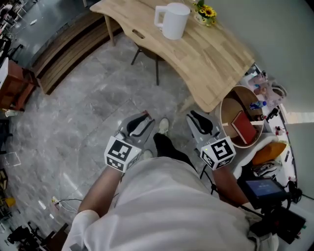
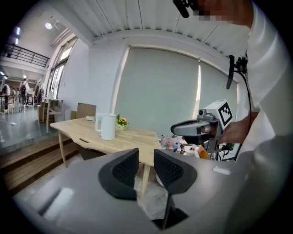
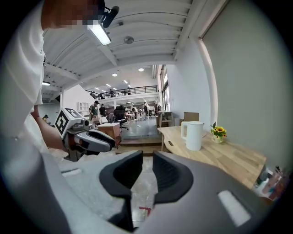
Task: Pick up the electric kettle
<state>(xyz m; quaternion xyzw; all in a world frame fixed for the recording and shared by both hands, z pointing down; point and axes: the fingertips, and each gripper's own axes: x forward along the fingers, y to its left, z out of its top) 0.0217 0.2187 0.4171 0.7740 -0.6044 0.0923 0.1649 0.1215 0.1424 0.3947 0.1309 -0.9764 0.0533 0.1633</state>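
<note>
Left claw [image 1: 142, 120] and right claw [image 1: 198, 120] are hanging slightly parted, each holding nothing. The electric kettle [image 1: 174, 20] is standing upright on the wooden surface [image 1: 221, 54], well ahead between the 2 claws, handle facing left; neither is clearly nearer.

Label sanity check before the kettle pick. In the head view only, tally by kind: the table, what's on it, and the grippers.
Table: 1
Kettle: 1
Flower pot: 1
Grippers: 2, the left gripper and the right gripper, both open and empty
Total: 5
</note>
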